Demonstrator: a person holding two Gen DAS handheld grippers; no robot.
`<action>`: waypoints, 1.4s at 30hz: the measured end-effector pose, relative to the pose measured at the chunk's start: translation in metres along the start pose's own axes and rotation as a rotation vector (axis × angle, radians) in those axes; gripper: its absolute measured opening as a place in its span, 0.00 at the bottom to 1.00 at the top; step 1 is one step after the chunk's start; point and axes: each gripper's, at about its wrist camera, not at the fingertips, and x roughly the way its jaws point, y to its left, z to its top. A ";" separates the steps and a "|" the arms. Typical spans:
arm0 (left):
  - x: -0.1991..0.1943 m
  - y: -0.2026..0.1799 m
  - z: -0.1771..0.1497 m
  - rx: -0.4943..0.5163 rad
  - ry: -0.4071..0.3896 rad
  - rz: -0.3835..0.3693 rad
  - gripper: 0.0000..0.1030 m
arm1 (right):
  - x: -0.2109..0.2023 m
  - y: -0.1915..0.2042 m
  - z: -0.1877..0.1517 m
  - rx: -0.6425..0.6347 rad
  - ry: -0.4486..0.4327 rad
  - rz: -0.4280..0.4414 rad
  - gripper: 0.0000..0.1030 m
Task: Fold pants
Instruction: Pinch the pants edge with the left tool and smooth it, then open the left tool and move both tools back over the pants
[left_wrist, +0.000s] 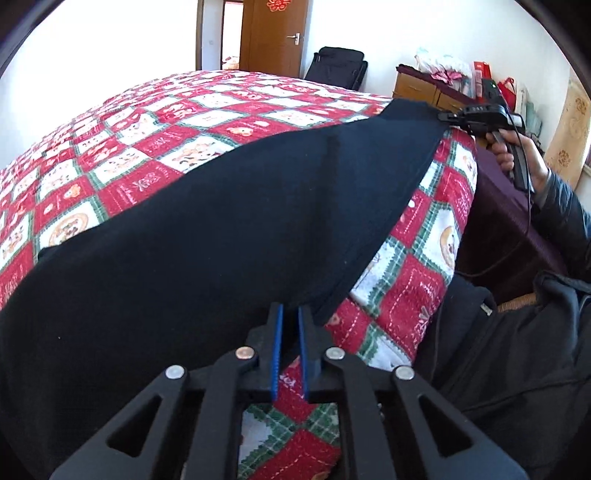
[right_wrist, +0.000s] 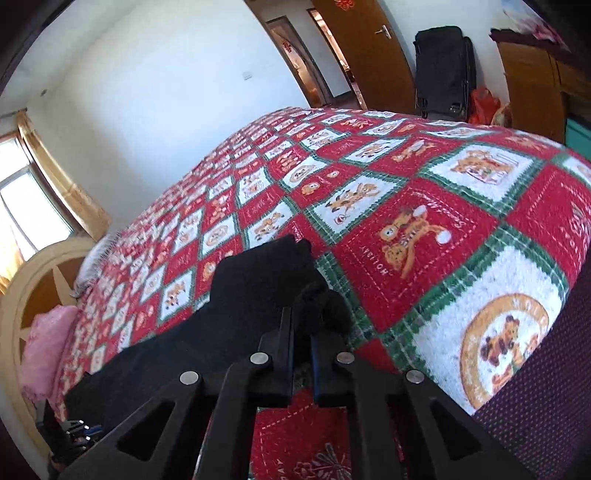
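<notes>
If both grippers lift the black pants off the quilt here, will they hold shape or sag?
The black pants look soft and limp: held by the left gripper and right gripper, the cloth drapes onto the quilt, so the middle would probably sag. In the right wrist view the fabric bunches at the fingers, so probably little stiffness.

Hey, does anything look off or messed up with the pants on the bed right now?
Nothing is damaged. The black pants are stretched between the left claw and right claw, bunched where the right one grips.
</notes>
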 end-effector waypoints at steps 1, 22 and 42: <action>-0.001 -0.002 0.000 0.010 0.002 0.005 0.11 | -0.002 0.000 0.000 0.003 -0.002 -0.003 0.08; -0.016 0.026 -0.010 -0.081 -0.049 0.053 0.62 | 0.048 0.039 0.061 -0.100 0.191 0.043 0.07; -0.016 0.023 -0.012 -0.082 -0.056 0.058 0.69 | -0.003 0.069 0.033 -0.330 -0.036 -0.100 0.57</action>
